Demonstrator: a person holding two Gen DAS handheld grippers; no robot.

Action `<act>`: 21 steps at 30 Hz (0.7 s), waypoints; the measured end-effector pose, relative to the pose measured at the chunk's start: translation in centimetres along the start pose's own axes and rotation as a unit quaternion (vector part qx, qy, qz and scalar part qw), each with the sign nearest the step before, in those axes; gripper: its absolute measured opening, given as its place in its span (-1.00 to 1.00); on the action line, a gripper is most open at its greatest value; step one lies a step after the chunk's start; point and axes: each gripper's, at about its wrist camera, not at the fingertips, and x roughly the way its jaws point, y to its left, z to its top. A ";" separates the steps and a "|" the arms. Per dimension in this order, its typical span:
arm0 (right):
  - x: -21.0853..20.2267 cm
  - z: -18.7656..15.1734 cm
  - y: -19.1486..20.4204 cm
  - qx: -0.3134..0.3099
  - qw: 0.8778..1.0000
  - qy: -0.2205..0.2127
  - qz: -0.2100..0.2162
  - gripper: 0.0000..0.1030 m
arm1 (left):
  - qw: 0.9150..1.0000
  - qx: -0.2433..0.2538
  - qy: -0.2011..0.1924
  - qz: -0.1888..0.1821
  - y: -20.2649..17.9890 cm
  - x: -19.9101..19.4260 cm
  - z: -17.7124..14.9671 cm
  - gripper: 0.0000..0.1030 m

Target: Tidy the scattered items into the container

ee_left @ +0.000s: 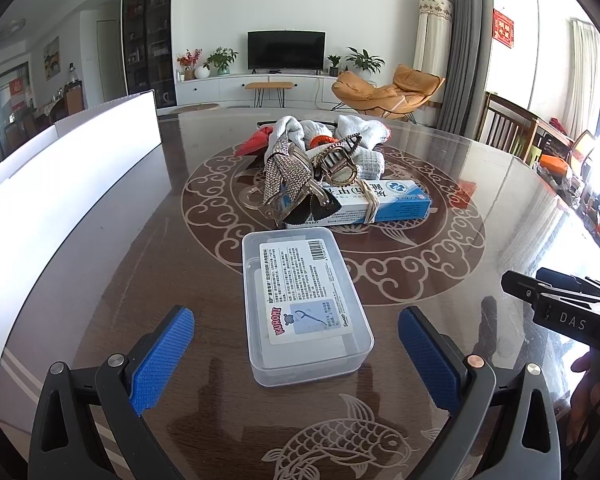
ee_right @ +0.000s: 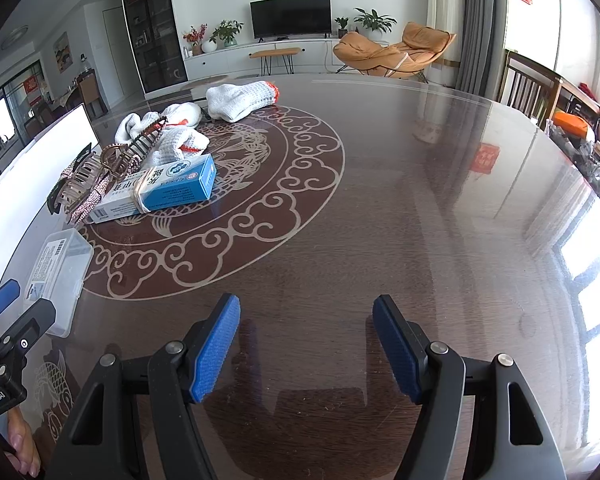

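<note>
We note the table point(ee_right: 380, 208) as dark wood under a glossy, reflective top. The clear plastic box point(ee_left: 304, 312) looks smooth, with a paper label. The gloves point(ee_right: 240, 100) are coarse knitted cloth, matt. The carton point(ee_right: 168, 188) is printed card with a slight sheen. The gripper pads point(ee_left: 162, 360) show rough, textured blue plastic on matt black frames.

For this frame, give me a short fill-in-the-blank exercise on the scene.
1. The clear plastic box lies between the fingers of the ____ tool.
2. The right tool holds ____.
3. A rubber band wraps the ____ carton.
4. The hair clips lie beside the white ____.

Missing words: left; nothing; blue-and-white; gloves
</note>
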 end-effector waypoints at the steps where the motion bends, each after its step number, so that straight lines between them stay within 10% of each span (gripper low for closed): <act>1: 0.0 0.0 0.1 0.000 1.000 0.000 0.000 0.36 | 1.000 -0.001 0.000 0.000 0.0 0.0 0.0 1.00; 21: -0.2 -0.1 -0.3 0.008 1.000 -0.002 0.004 0.36 | 1.000 -0.005 -0.013 -0.003 0.2 0.0 0.1 1.00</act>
